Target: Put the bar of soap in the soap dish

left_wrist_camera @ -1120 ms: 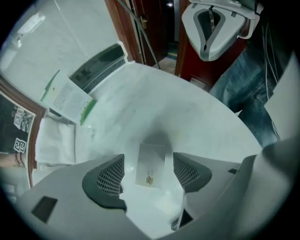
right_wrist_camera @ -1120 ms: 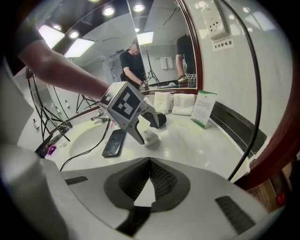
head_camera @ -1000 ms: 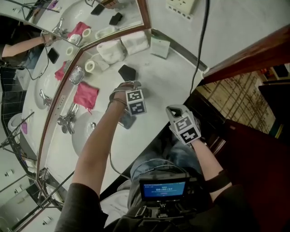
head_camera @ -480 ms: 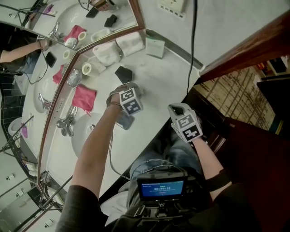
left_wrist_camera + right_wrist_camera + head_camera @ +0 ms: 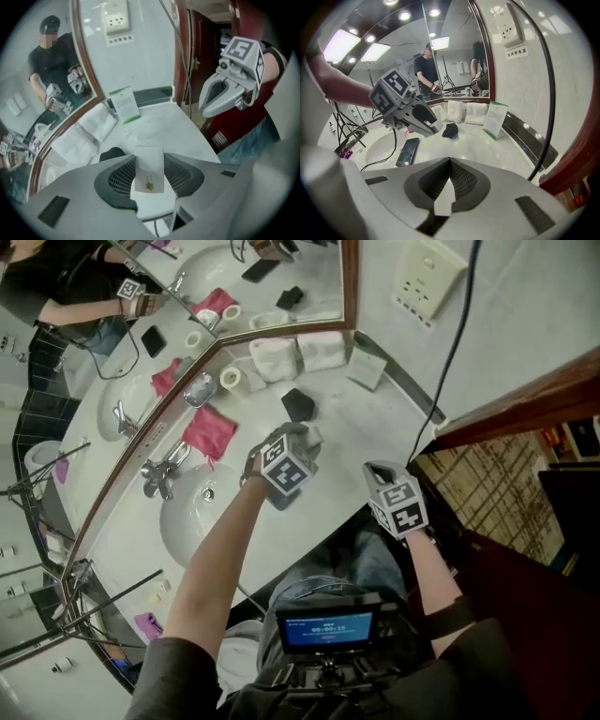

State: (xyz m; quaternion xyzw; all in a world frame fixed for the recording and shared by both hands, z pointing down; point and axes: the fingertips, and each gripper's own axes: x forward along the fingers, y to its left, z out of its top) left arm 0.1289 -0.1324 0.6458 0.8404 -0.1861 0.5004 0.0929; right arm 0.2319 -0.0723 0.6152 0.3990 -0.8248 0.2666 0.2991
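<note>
Left gripper view: soap bar (image 5: 149, 169) clamped between just-closed fingers (image 5: 119, 177) (right fingers (image 5: 463, 180) clenched).

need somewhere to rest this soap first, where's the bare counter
Bare counter lies between the black soap dish, the card and the front edge. It is crowded along the mirror: towels, small roll, pink cloth.

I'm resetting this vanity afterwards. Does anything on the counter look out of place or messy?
A phone lies flat on the counter right beside the basin, odd among bathroom things. Otherwise the white towels, pink cloth and standing card look orderly; nothing seems spilled or broken.
</note>
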